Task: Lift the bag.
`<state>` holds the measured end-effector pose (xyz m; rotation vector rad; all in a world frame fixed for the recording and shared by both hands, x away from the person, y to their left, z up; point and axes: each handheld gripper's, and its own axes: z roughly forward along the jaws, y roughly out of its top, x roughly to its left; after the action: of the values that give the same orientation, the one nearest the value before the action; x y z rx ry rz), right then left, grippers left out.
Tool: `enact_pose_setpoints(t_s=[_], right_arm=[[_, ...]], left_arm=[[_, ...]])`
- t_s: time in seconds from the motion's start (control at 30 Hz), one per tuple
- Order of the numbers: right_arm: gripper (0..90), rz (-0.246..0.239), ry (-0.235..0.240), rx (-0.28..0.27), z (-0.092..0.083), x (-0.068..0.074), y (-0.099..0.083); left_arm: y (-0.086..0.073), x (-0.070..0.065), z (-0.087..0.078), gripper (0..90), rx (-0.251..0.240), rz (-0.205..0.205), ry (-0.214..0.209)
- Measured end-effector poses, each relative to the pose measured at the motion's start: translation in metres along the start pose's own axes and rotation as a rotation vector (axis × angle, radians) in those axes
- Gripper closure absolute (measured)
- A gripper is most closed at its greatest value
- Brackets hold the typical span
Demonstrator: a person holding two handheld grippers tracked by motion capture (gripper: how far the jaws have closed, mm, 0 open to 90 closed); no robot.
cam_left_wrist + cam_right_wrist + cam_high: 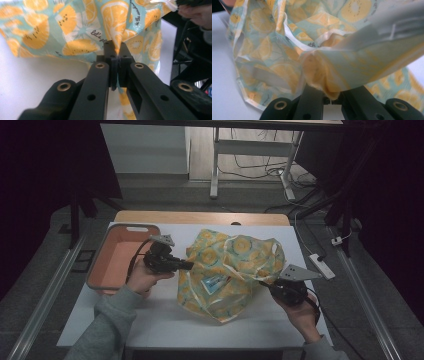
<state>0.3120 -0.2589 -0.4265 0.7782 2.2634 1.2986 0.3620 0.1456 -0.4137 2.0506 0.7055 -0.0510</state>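
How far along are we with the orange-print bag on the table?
Done: both grips look set. The left gripper is shut on the bag at its left side, and the right gripper is shut on a fold at its right side. In hand: the bag hangs bunched between them, its lower end apparently on the white table. Left: it is not yet spread or folded, and the pink bin beside it holds nothing.

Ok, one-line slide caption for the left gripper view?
Left gripper pinching a fold of the orange-slice printed bag above the white table.
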Motion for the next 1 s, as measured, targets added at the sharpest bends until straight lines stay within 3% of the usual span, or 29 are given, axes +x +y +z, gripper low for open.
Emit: enact_pose_setpoints(t_s=[0.27, 0.47, 0.67, 0.83, 1.0], right_arm=[[89.0, -0.042, -0.019, -0.102, -0.017, -0.006, 0.039], [89.0, -0.094, -0.038, -0.153, -0.025, -0.011, 0.077], [89.0, -0.091, -0.060, -0.210, -0.028, -0.022, 0.107], [89.0, -0.034, -0.047, -0.201, -0.015, -0.035, 0.105], [88.9, 0.018, -0.048, -0.134, 0.008, -0.049, 0.085]], left_arm=[[0.011, -0.010, -0.025, 88.8, -0.090, 0.026, -0.038], [0.025, -0.018, -0.048, 88.9, -0.163, 0.053, -0.032], [0.043, -0.024, -0.063, 88.8, -0.211, 0.082, -0.020], [0.044, -0.017, -0.052, 88.8, -0.183, 0.063, 0.009], [0.039, 0.000, -0.025, 88.7, -0.124, 0.027, 0.065]])
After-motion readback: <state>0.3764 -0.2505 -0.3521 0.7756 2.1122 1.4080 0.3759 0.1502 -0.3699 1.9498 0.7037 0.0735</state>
